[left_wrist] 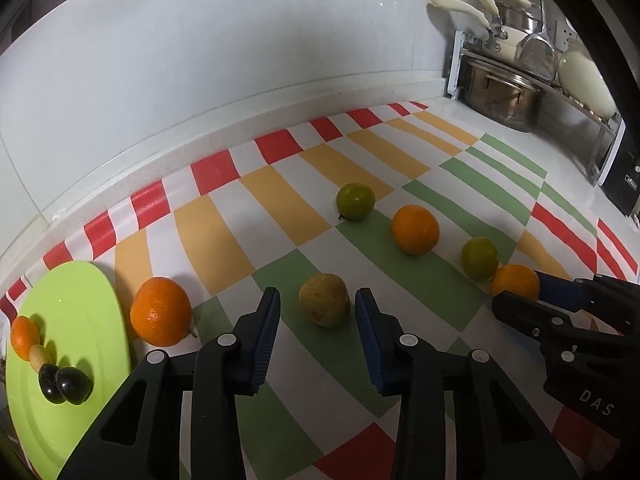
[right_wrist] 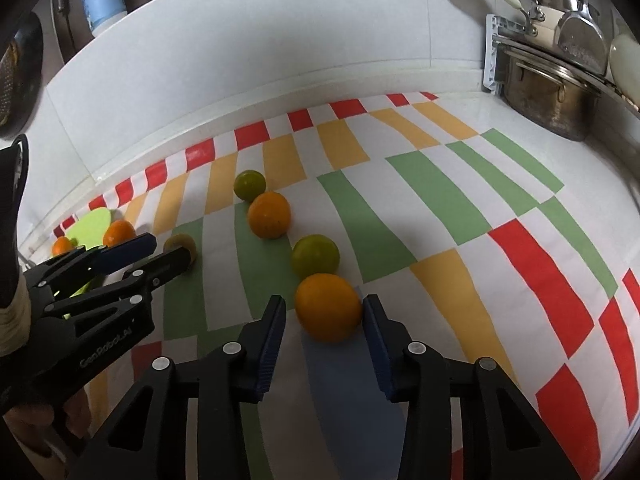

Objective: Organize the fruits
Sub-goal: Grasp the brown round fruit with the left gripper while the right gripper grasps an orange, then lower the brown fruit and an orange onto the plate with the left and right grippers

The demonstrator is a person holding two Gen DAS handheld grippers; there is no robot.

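Note:
My left gripper (left_wrist: 317, 312) is open with a brownish-yellow fruit (left_wrist: 324, 300) between its fingertips on the checked mat. My right gripper (right_wrist: 324, 316) is open around an orange (right_wrist: 329, 306) that rests on the mat; the right finger touches it. The same orange (left_wrist: 515, 281) and right gripper (left_wrist: 520, 292) show at the right of the left wrist view. A green plate (left_wrist: 72, 320) at the left holds a small orange (left_wrist: 25, 335), a small tan piece (left_wrist: 40, 356) and dark fruits (left_wrist: 66, 384). Another orange (left_wrist: 161, 311) lies beside the plate.
On the mat lie a green citrus (left_wrist: 355, 201), an orange (left_wrist: 415, 229) and a second green citrus (left_wrist: 479, 257). A pot (left_wrist: 502, 96) and a dish rack (left_wrist: 532, 52) stand at the back right. A white wall (left_wrist: 200, 80) runs behind the counter.

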